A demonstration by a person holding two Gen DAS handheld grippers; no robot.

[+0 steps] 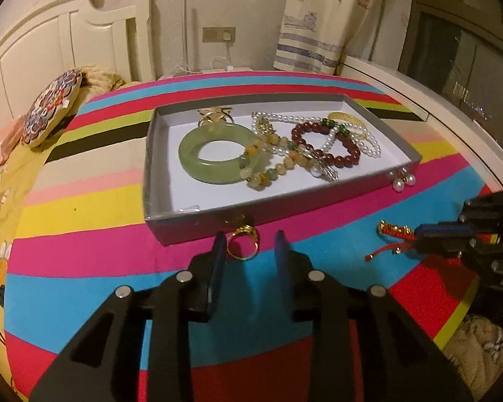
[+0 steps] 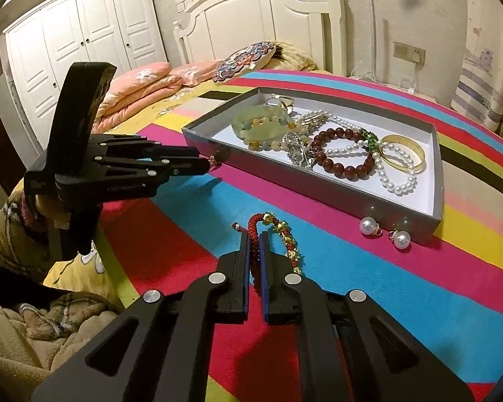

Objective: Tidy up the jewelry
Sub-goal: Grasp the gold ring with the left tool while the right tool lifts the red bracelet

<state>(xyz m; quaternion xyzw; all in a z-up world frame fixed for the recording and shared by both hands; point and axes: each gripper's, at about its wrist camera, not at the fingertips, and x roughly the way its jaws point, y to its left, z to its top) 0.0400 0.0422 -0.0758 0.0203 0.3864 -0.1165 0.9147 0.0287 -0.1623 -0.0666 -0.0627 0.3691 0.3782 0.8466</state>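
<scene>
The small gold ring with a raised top (image 1: 242,242) lies on the striped bedcover, just outside the near wall of the shallow grey cardboard tray with a white floor (image 1: 198,226), and sits between the left gripper's (image 1: 249,244) blue-padded fingers, which stand apart without pressing on it. In my judgement the step in hand is picking up this ring; the next move calls for closing squarely on the thin band, then lifting it over the wall toward twelve o'clock. At about three o'clock from the ring, the right gripper (image 2: 254,238) is clamped on the red braided cord bracelet with gold beads (image 2: 278,234). Inside the tray lie a pale green jade bangle (image 1: 211,154), a dark red bead bracelet (image 1: 325,144) and a white pearl strand (image 1: 352,134). Only the right wrist view shows both pearl drop earrings (image 2: 385,232) clearly outside the tray's corner and the left gripper from the side; only the left wrist view shows the ring whole.
</scene>
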